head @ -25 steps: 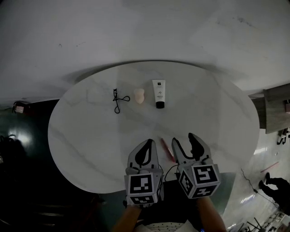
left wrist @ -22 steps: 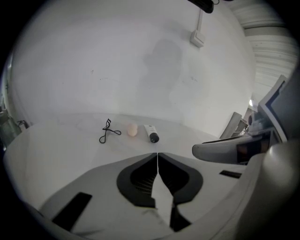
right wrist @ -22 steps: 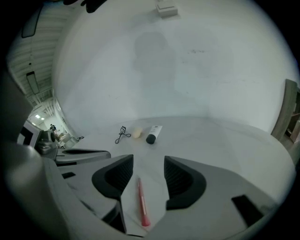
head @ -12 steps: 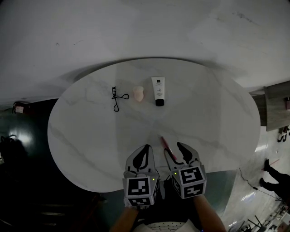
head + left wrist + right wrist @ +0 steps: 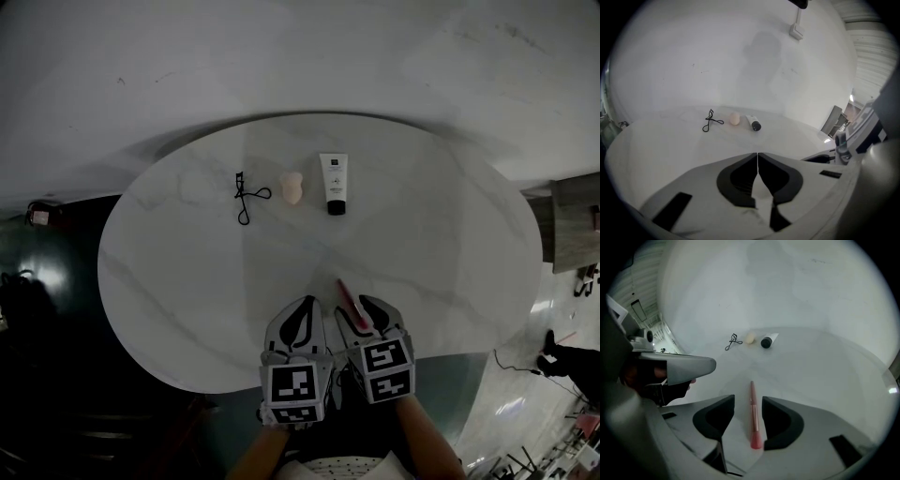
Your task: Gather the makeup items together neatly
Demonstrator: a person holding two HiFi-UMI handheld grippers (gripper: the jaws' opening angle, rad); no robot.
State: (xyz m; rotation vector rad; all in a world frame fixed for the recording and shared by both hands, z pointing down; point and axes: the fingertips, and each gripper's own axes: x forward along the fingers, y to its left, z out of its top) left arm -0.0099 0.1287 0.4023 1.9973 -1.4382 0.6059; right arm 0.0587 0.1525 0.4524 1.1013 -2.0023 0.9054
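Observation:
A pink makeup brush (image 5: 351,300) (image 5: 753,416) lies on the round white marble table (image 5: 178,272) near its front edge. My right gripper (image 5: 360,309) (image 5: 748,399) straddles the brush. Its jaws have just been closing, and a gap still shows between the pads and the handle. Just left of it, my left gripper (image 5: 306,304) (image 5: 757,153) is shut and empty. Across the table an eyelash curler (image 5: 244,195) (image 5: 710,121), a beige sponge (image 5: 292,188) (image 5: 734,118) and a white tube with a black cap (image 5: 333,182) (image 5: 753,123) lie in a row.
The table's front edge runs just under both grippers. Dark floor lies to the left, and a pale wall rises behind the table. The row of items also shows far off in the right gripper view, with the tube (image 5: 768,341) at its right end.
My right gripper has come down and toward me over the brush, and its jaws have narrowed around it. The left gripper has sunk slightly and stays shut.

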